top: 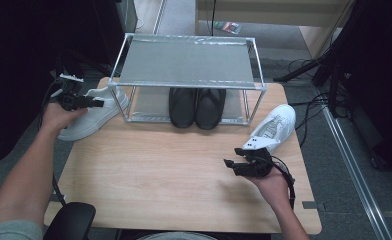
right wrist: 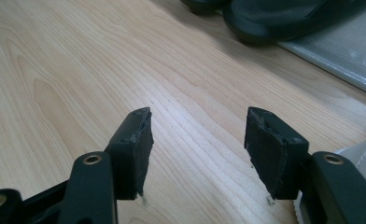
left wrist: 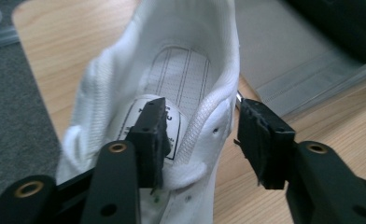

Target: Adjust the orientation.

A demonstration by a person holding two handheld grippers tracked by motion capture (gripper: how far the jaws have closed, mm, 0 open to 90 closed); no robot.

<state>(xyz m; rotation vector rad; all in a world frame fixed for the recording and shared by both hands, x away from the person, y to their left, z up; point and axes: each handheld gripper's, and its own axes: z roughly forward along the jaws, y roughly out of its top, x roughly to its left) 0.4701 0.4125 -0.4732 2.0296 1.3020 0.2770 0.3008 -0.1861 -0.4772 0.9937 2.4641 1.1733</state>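
A white sneaker (top: 96,116) lies at the table's left edge, beside the metal rack (top: 184,62). My left gripper (top: 100,103) is at its opening. In the left gripper view (left wrist: 200,109) one jaw sits inside the sneaker (left wrist: 181,70) on the insole and the other outside its side wall, with a gap left to the outer pad. A second white sneaker (top: 276,125) lies at the right of the table. My right gripper (top: 229,165) hovers just in front of it, open over bare wood (right wrist: 197,116), with nothing between its jaws.
A pair of black shoes (top: 196,107) stands on the rack's lower shelf; their toes (right wrist: 274,18) appear in the right gripper view. The rack's top shelf is bare. The wooden table (top: 159,170) has free room in the middle. Cables lie on the floor at the right.
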